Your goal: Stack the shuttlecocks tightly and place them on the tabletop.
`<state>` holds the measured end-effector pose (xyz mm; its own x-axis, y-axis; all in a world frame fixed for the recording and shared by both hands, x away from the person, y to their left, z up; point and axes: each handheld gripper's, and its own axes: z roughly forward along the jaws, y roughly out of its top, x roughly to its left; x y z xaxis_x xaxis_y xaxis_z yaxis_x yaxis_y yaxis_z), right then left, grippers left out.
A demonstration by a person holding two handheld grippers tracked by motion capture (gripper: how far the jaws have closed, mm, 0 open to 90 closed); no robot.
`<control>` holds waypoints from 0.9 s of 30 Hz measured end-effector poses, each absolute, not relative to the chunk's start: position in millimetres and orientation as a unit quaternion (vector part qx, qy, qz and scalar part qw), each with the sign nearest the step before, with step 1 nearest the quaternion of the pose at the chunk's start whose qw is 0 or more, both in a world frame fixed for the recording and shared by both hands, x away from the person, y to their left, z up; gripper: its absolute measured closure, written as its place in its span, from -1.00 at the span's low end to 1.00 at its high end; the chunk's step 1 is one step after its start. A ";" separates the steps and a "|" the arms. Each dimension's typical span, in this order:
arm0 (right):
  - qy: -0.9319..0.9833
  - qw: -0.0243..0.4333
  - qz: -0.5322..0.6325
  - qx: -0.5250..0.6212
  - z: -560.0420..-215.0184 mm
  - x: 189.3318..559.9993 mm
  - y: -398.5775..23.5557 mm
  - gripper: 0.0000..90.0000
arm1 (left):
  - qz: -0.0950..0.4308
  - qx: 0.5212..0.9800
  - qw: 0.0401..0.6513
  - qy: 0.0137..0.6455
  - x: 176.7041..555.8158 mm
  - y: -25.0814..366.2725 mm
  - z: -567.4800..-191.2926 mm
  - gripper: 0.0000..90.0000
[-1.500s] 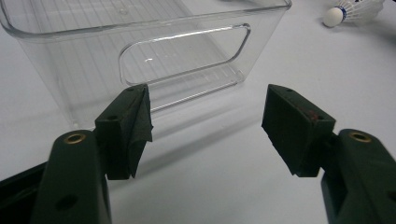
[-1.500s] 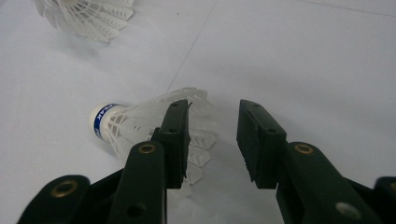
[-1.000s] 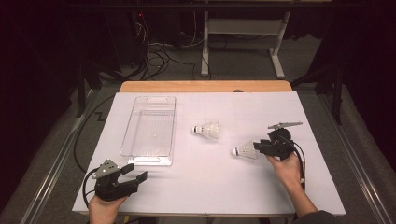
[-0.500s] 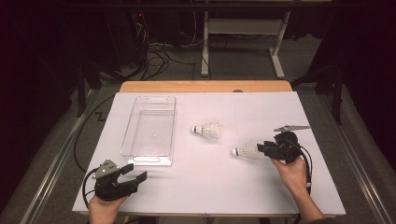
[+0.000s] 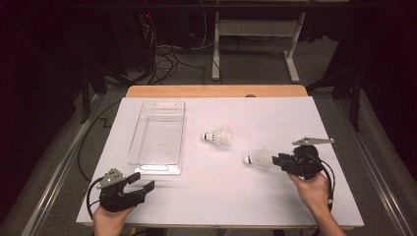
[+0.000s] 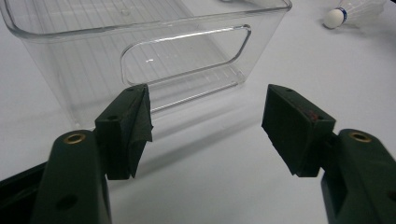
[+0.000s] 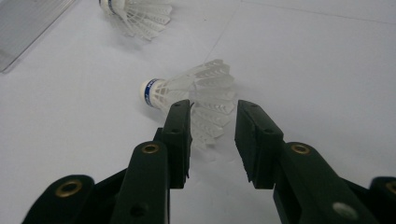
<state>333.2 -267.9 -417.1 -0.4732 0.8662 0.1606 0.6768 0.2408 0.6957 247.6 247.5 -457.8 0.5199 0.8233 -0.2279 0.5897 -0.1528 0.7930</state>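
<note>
While the left gripper [image 5: 142, 183] rested near the front left corner of the white table [image 5: 255, 206], its jaws stood wide apart with nothing between them. In the left gripper view those jaws faced the near end wall of the clear plastic bin [image 6: 154, 56], with bare table between the pads and the wall; no contact was observed. The bin [image 5: 158, 137] lay lengthwise on the left half of the table and appeared to hold nothing.

On the right side, the right gripper [image 5: 276, 160] was held in the person's right hand [image 5: 311, 189] and pointed toward the table's left. Its jaws had just been closing and stood partly closed. The nearer shuttlecock [image 5: 257, 158] lay on its side just ahead of the tips, cork end pointing away from the gripper. In the right gripper view the skirt of this shuttlecock [image 7: 196, 95] sat at the mouth of the jaws, its feather edge reaching into the gap between the two pads. Whether either pad touched the feathers could not be told with certainty; no firm grip was evident, and the shuttlecock appeared to rest on the table.

A second shuttlecock [image 5: 219, 137] lay on its side near the middle of the table, between the bin and the first one, well apart from both grippers. It was also seen at the top left of the right gripper view [image 7: 135, 11].
</note>
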 end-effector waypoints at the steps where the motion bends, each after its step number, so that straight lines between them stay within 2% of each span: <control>1: 0.779 0.129 0.366 0.493 -417.1 331.9 -266.9 0.48 | 0.131 0.748 0.448 0.472 247.6 247.5 -457.8 -0.25; 20: 0.787 0.110 0.358 0.491 -428.3 342.8 -251.0 0.48 | 0.130 0.749 0.447 0.471 247.6 247.7 -457.8 -0.25; 27: 0.789 0.104 0.354 0.491 -431.6 346.9 -246.5 0.59 | 0.130 0.749 0.447 0.471 247.6 247.3 -457.9 -0.25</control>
